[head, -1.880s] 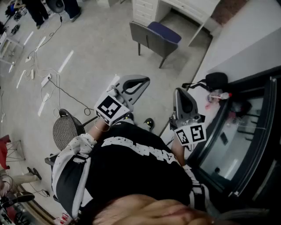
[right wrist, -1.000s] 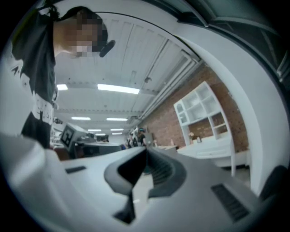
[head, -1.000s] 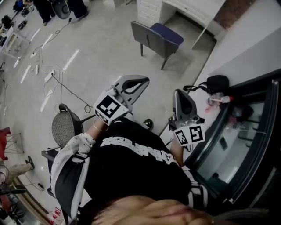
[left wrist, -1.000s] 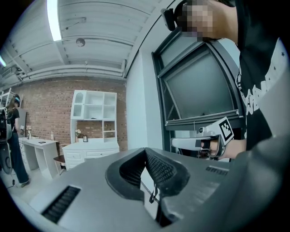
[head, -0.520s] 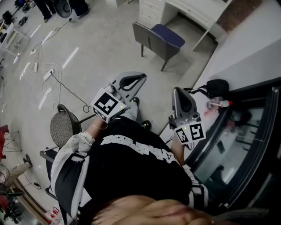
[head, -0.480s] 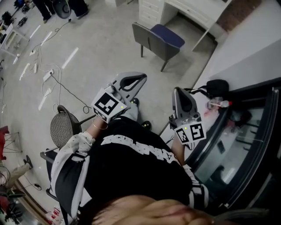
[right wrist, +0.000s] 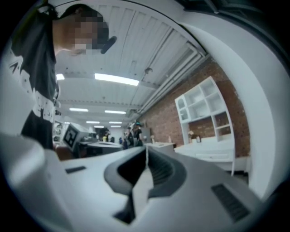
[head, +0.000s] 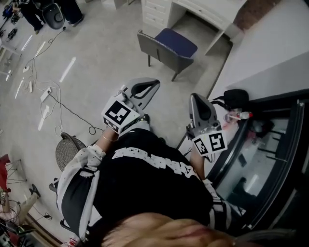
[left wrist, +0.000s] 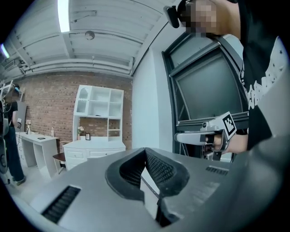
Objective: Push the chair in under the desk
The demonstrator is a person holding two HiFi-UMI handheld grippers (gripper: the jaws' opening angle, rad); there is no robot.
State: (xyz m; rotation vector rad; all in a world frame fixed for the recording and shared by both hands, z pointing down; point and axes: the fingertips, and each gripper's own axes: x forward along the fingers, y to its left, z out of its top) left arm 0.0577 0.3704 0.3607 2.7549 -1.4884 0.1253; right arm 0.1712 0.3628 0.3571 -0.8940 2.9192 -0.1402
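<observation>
The chair (head: 170,44), grey-backed with a blue seat, stands on the floor (head: 106,53) just outside the knee opening of the white table (head: 205,8). Its seat faces that opening and its backrest faces away from it, toward the person (head: 145,193). No part of the chair is under the table.

Both tongs are on the backrest side of the chair, well apart from it and touching nothing. The left tongs (head: 155,82) point roughly at the chair; the left gripper view shows them pressed together with nothing between them. The right tongs (head: 195,97) are beside the left ones, further to the chair's right in the head view. They are also pressed together and empty, as the right gripper view shows.

Cables (head: 53,94) trail over the floor to the left of the chair. A black mesh office chair (head: 67,150) stands far from it, on the person's left. A dark glass-fronted cabinet (head: 270,159) stands to the chair's right, near the right tongs. On the table side of the chair, the left gripper view shows a white shelf unit (left wrist: 99,106) against a brick wall (left wrist: 45,99).
</observation>
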